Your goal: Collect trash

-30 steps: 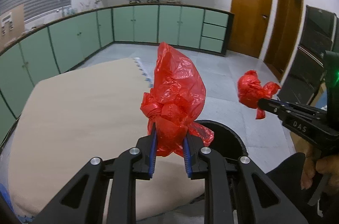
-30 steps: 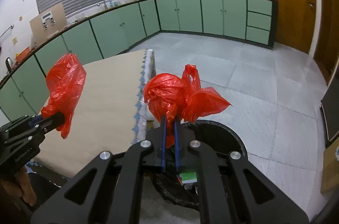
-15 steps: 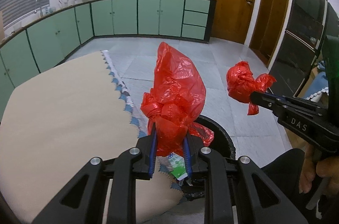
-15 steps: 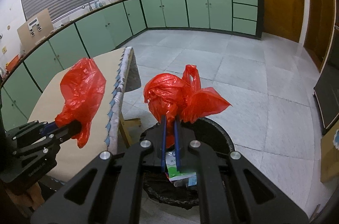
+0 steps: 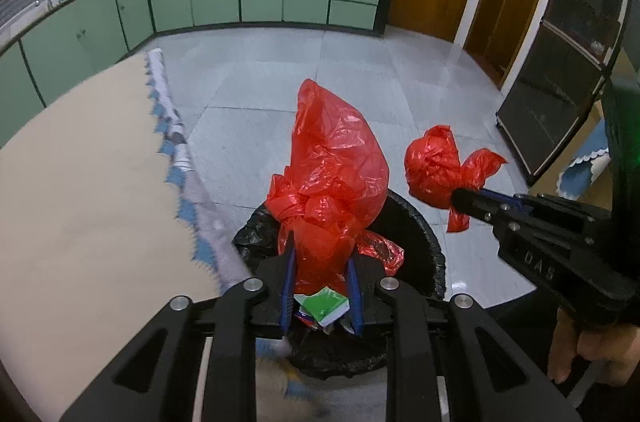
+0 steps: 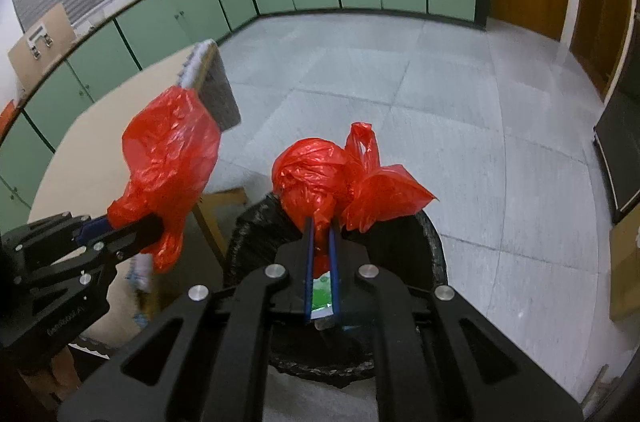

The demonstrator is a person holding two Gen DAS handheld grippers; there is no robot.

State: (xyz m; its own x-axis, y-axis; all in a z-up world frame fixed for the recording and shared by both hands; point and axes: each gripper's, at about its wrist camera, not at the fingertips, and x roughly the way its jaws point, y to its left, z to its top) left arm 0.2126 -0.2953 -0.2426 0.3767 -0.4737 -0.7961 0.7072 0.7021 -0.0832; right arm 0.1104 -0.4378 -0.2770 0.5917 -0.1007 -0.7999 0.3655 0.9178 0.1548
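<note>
Red trash bags: larger bag [image 5: 336,162] in left hand-held gripper [image 5: 322,286], small knotted bag [image 6: 316,170] in right hand-held gripper [image 6: 321,262]; both jaws easing open, plastic between them. Over black-lined bin [image 5: 424,238] beside tabletop [image 5: 80,202]. Light, soft, crinkly, slippery; grip bunched neck.

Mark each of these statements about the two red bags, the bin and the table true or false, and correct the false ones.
1. Each hand-held gripper has a red plastic bag between its fingers. True: the left hand-held gripper has the larger red bag, the right hand-held gripper the smaller knotted red bag.
2. The bin is lined in white. False: the bin has a black liner.
3. The bin is empty. False: a green and white carton lies inside it.
4. The table stands to the left of the bin. True: the beige table is on the left in the left wrist view.
5. Both bags already lie in the bin. False: both are between the fingers, above it.
</note>
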